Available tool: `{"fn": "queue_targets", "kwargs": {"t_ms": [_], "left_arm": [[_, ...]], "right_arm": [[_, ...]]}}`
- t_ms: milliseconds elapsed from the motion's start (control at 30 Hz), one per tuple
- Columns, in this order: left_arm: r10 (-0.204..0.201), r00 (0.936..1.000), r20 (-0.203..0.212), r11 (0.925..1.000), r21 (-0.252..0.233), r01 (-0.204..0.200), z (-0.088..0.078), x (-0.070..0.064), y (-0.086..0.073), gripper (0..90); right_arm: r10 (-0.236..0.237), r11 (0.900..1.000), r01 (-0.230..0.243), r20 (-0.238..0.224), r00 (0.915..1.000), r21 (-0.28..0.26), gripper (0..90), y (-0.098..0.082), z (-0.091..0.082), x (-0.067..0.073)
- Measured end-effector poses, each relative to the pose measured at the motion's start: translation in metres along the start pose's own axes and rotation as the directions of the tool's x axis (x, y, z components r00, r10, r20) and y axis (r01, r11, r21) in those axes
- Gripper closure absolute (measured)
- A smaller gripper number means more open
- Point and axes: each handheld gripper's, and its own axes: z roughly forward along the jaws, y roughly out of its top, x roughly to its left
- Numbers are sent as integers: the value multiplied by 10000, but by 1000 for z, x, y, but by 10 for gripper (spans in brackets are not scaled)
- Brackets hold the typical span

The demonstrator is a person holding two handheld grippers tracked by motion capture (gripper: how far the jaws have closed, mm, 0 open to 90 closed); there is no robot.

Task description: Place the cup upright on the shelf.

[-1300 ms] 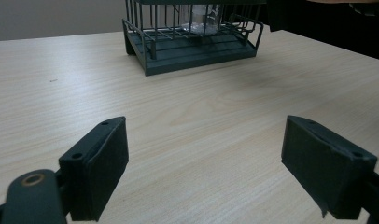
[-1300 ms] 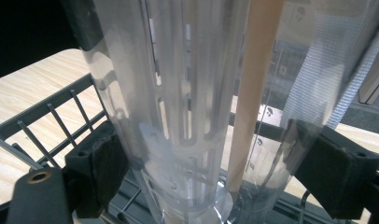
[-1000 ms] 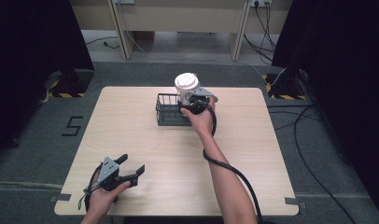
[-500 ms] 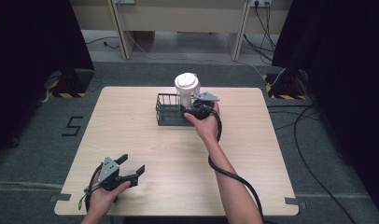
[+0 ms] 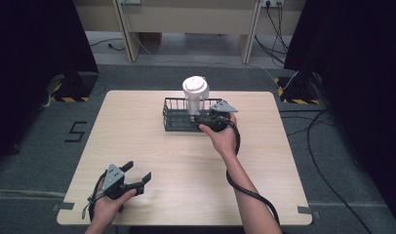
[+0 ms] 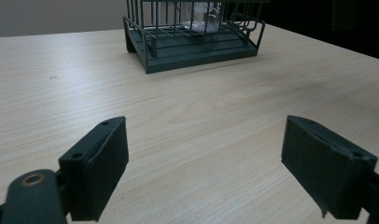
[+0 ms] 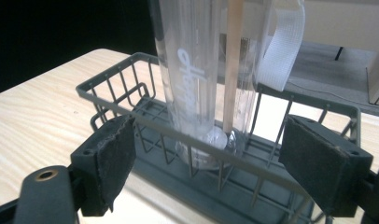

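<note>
A clear bottle with a white lid stands upright inside a dark wire basket at the back middle of the table. In the right gripper view the bottle has white lettering and a white strap. It stands just beyond the basket's near rim. My right gripper is open, with a jaw on each side in front of that rim and not touching the bottle. Seen from above, the right gripper sits at the basket's right front corner. My left gripper is open and holds nothing near the front left, as the left gripper view confirms.
The light wooden table has bare surface between the two grippers. In the left gripper view the basket stands far ahead. A cable trails from the right gripper along the forearm. Dark curtains and floor cables surround the table.
My right hand and its gripper have drawn back a little to the right and toward the person. The bottle stays upright in the basket. The left gripper has not moved.
</note>
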Motion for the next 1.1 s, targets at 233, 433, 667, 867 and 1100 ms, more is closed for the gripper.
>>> {"fn": "queue_targets", "kwargs": {"t_ms": [233, 433, 667, 867, 1100], "left_arm": [[17, 10000, -10, 10000, 26, -17, 0, 0, 0, 145], [10, 10000, -25, 10000, 48, -10, 0, 0, -1, 145], [-11, 10000, -41, 10000, 50, 11, 1, -1, -1, 145], [-1, 10000, -49, 10000, 47, 2, 1, -1, -1, 145], [25, 10000, -32, 10000, 34, -24, 1, -1, -1, 144]], "right_arm": [[-111, 9999, 111, -38, 9999, 1, 211, -8, -14, -1], [-172, 9998, 172, -58, 9998, 53, 226, -16, -27, -4], [-179, 9998, 179, -21, 9998, 115, 235, -29, -43, -7], [-207, 9997, 206, 24, 9998, 164, 237, -37, -52, -9], [-217, 9995, 215, 68, 9997, 241, 239, -49, -64, -12]]}}
